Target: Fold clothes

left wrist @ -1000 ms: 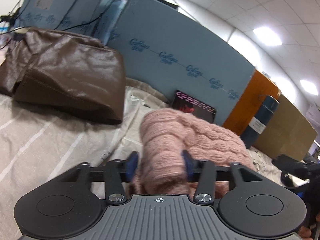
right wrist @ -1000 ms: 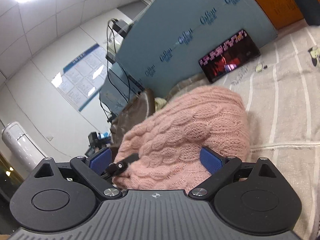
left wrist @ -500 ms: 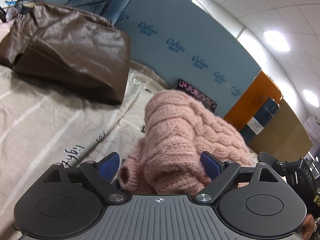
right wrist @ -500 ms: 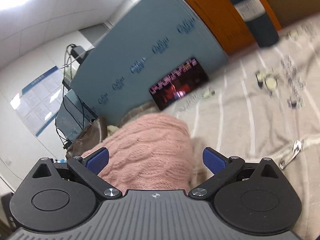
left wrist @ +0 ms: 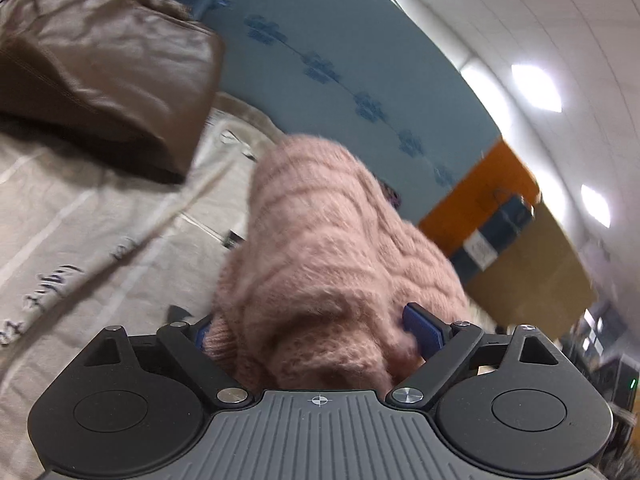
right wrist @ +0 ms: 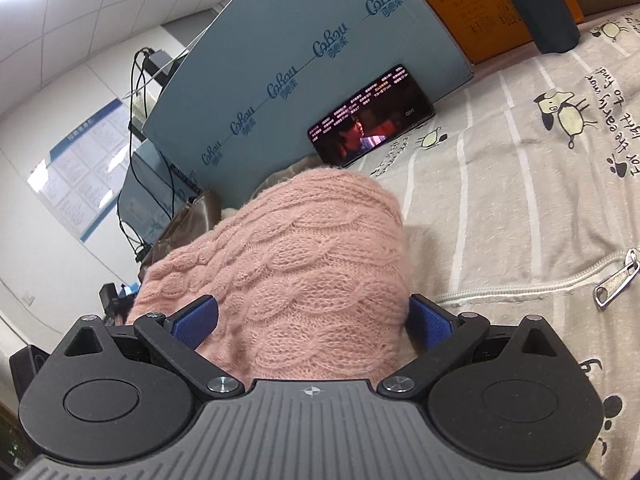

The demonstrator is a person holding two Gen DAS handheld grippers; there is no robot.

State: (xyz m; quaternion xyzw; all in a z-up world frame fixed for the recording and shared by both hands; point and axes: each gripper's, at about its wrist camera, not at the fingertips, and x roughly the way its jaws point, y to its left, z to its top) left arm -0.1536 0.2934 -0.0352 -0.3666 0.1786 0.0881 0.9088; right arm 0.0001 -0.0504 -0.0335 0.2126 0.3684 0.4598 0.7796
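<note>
Between the spread jaws of the left hand-held gripper [left wrist: 320, 330], which have just been opening, lies the bundled pink cable-knit sweater [left wrist: 332, 248] on the printed bedsheet [right wrist: 520, 184]. The right hand-held gripper [right wrist: 314, 320] likewise straddles it, released. Next likely comes a fresh edge grasp to tidy the fold.

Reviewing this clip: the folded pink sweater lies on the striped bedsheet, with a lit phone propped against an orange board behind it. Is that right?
Not quite. The phone leans against the blue board, not an orange one, as the right wrist view shows. The folded pink sweater does lie on the striped bedsheet.
</note>
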